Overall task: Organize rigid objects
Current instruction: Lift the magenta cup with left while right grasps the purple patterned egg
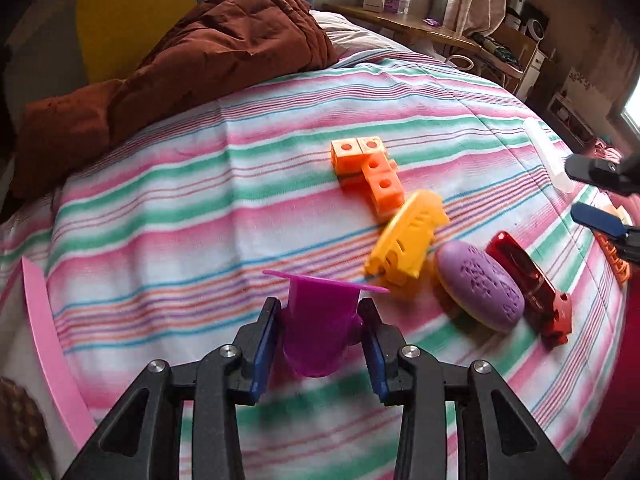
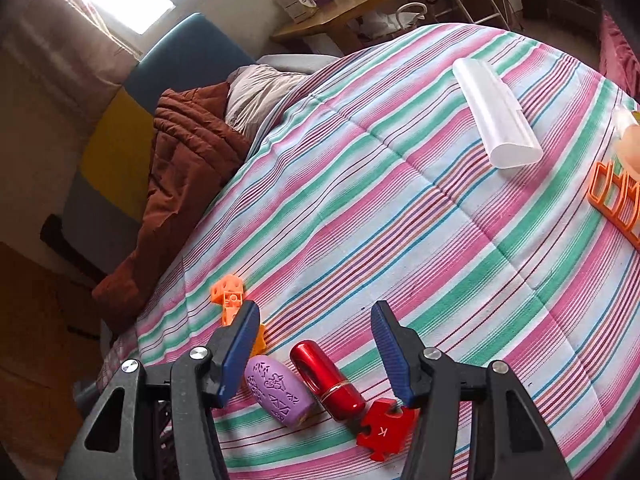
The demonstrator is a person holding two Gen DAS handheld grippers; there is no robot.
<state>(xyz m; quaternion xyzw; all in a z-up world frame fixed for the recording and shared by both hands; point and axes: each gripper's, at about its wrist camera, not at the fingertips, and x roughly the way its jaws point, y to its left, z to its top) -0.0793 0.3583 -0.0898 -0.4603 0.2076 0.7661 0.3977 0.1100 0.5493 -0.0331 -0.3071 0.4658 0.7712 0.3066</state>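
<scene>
My left gripper [image 1: 320, 312] is shut on a purple plastic cup-shaped toy [image 1: 320, 320], held above the striped bedspread [image 1: 200, 216]. Ahead of it lie orange connector cubes [image 1: 368, 172], a yellow toy piece [image 1: 408, 240], a purple embossed oval [image 1: 480, 292], a red cylinder [image 1: 520, 268] and a red puzzle piece [image 1: 558, 316]. My right gripper [image 2: 316, 324] is open and empty, above the purple oval [image 2: 278, 394], red cylinder [image 2: 326, 380] and red puzzle piece [image 2: 382, 428]. The orange cubes [image 2: 228, 296] show beside its left finger.
A white oblong case [image 2: 496, 112] and an orange cutter frame [image 2: 616, 200] lie at the far right of the bed. A brown quilt [image 1: 192, 60] is heaped at the headboard. A pink strip [image 1: 52, 340] edges the left. A wooden side table [image 2: 344, 4] stands beyond the bed.
</scene>
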